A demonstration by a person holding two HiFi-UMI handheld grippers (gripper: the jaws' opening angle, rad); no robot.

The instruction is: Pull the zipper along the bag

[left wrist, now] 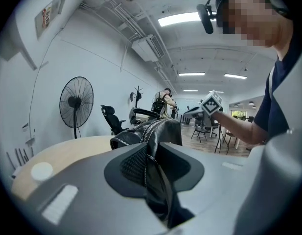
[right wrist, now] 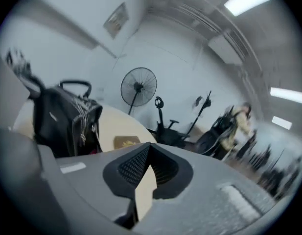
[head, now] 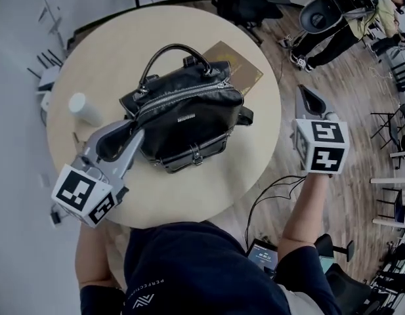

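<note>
A black leather handbag (head: 189, 117) with a silver zipper (head: 182, 97) along its top stands on the round beige table (head: 255, 156). My left gripper (head: 133, 131) is at the bag's near left end, shut on a fold of its black leather (left wrist: 155, 190). The bag (left wrist: 151, 131) rises just beyond the jaws. My right gripper (head: 306, 92) hangs off the table's right side, apart from the bag. Its jaws meet at the tips (right wrist: 149, 148) with nothing between them. In the blurred right gripper view the bag (right wrist: 62, 121) stands far to the left.
A brown flat book (head: 238, 61) lies under the bag's far side. A white cup (head: 84, 108) stands at the table's left. Cables (head: 274, 189) run on the wooden floor at the right. Chairs and a standing fan (left wrist: 76, 103) surround the table.
</note>
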